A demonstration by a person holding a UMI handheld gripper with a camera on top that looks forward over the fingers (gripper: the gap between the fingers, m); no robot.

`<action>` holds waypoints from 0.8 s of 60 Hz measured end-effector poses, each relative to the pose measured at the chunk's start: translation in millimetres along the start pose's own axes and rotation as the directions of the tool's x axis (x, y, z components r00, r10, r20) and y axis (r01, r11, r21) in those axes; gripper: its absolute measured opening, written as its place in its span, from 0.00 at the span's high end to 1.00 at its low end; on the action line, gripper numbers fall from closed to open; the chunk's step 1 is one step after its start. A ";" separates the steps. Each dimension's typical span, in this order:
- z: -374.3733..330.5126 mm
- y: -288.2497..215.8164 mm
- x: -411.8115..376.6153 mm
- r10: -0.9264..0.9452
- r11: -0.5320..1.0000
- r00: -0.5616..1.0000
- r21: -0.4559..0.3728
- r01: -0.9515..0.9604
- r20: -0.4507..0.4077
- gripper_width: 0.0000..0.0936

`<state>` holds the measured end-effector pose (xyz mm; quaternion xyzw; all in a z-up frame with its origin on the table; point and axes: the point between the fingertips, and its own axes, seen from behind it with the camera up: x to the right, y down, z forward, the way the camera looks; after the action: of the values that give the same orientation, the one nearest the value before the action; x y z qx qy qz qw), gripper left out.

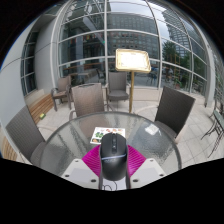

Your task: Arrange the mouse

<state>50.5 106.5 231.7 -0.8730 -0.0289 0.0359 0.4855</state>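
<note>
A black mouse (114, 157) is held clamped between the pink pads of the gripper (114, 166), above the glass table (70, 135).

A black, rounded plastic computer mouse (114, 157) sits between the magenta pads of the claw (114, 166), both fingers pressing its sides. Below lies a round glass tabletop (70, 140), with a green-and-white card (106, 131) near its centre and grey chairs (88, 100) round its far edge.
</note>
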 end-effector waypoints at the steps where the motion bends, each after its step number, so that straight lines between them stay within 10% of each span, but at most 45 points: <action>1: -5.3 25.3 -7.1 -0.005 1.000 1.000 -0.006 0.005 0.002 0.67; 17: 50.1 201.5 -34.2 -0.009 0.955 1.000 -0.298 0.001 -0.025 0.67; 34: 65.3 255.6 -33.7 -0.026 0.946 0.998 -0.323 0.004 -0.062 0.64; 43: 64.2 255.7 -34.1 -0.009 0.948 0.999 -0.317 -0.006 -0.046 0.50; 48: 55.6 249.7 -23.6 -0.009 0.943 0.997 -0.333 -0.018 -0.079 0.21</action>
<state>25.8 19.9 -8.9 -0.9433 -0.0134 -0.0032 0.3317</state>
